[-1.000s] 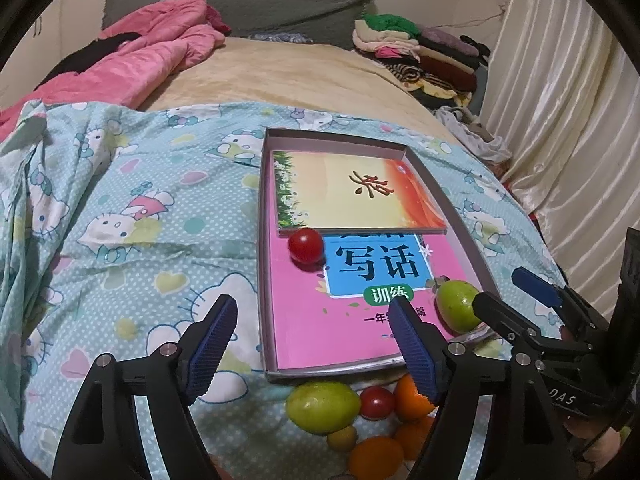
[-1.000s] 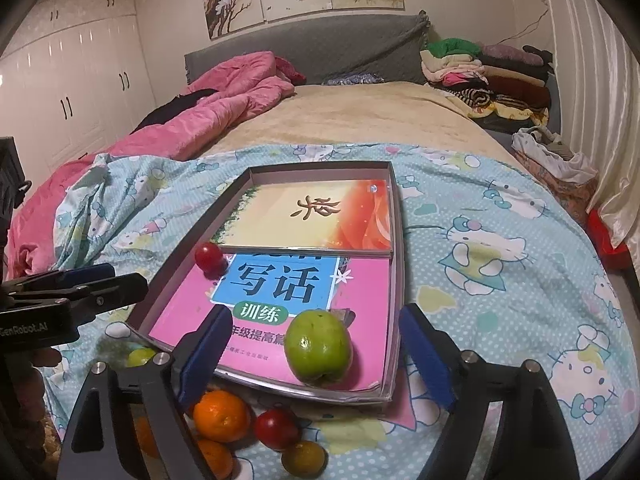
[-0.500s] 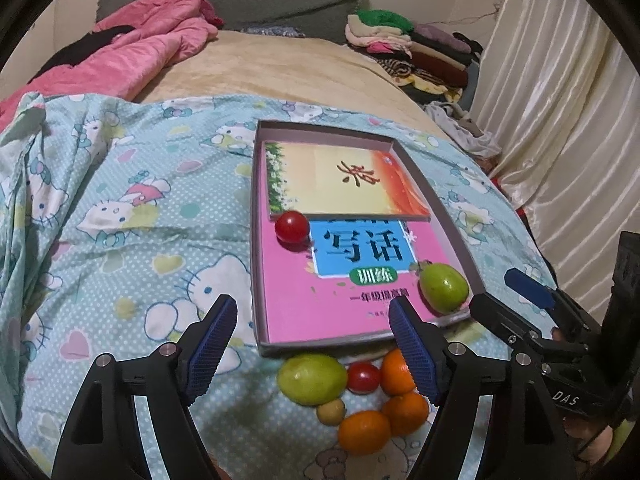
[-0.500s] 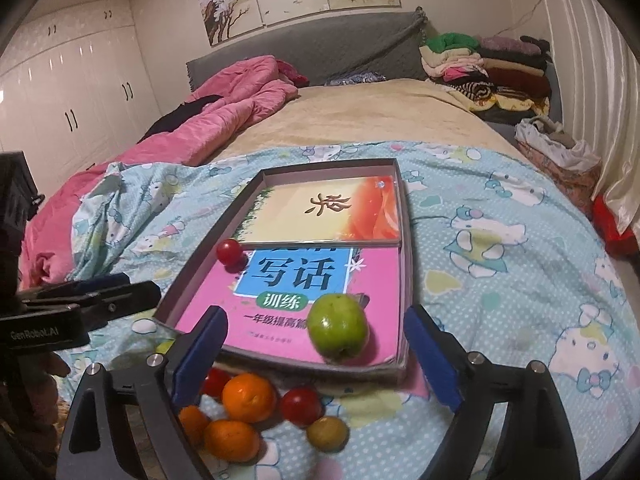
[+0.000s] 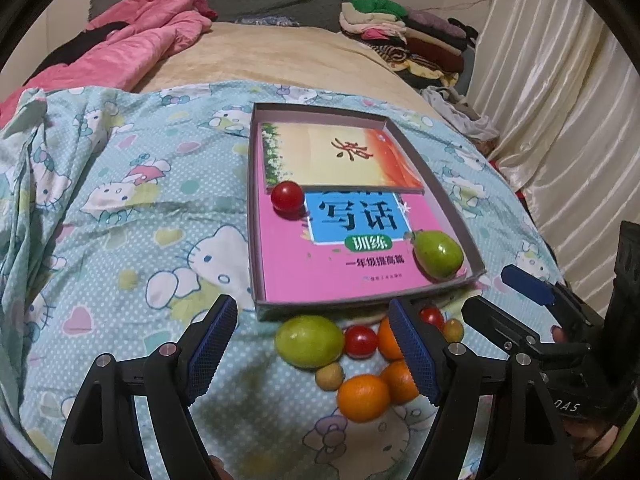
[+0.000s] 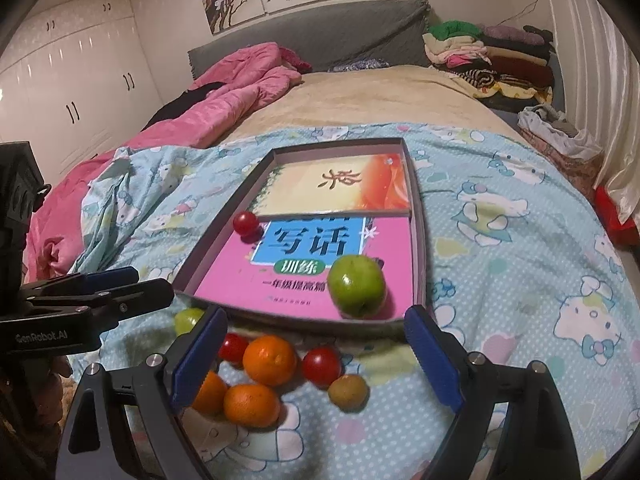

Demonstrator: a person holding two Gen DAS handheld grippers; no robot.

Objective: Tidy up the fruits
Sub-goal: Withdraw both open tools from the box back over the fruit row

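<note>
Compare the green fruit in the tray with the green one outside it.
The tray fruit lies on the pink book at the tray's near right corner, alone. The outside fruit lies on the bedsheet beside a red tomato, in the loose pile. The tray one shows a stem end. Both are green, glossy, ungripped.

My left claw (image 5: 314,344) is angled down, jaws wide apart, nothing btwn the pads, both fingers (image 5: 212,340) clear of contact. My right claw (image 6: 316,356) is also tilted down w/ jaws spread; they've just been opening wider, nothing gripped. The claws sit side by side: right one shows at the edge of left view, left one at the edge of right view.
</note>
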